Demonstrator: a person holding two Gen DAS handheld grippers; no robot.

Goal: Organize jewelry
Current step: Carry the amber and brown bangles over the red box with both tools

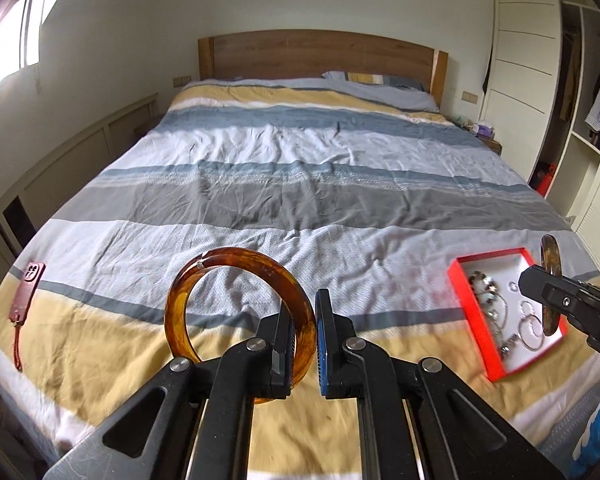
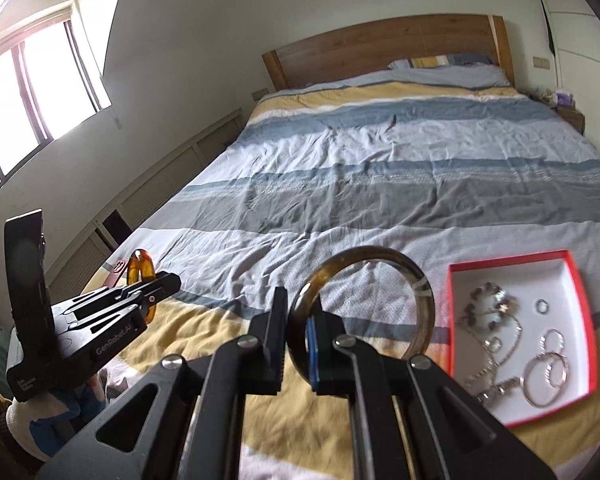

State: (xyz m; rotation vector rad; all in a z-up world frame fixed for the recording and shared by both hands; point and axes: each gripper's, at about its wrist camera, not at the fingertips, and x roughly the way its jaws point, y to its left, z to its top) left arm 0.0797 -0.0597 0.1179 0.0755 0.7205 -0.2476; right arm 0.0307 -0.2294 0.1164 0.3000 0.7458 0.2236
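Striped bed (image 1: 300,200) below: an amber bangle (image 1: 188,300) is gripped by left tongs (image 1: 305,340), a darker bangle (image 2: 380,264) by right tongs (image 2: 296,344); neither is boxed yet in the red box (image 2: 580,320), where chains and rings are already gathered.

Left hand-held gripper (image 1: 305,320) clamping amber bangle (image 1: 204,276), red jewelry box (image 1: 466,316) on striped bedspread (image 1: 300,200)

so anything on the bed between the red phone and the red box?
Only bare bedspread between phone and box, left wrist view; the amber bangle is held above it.
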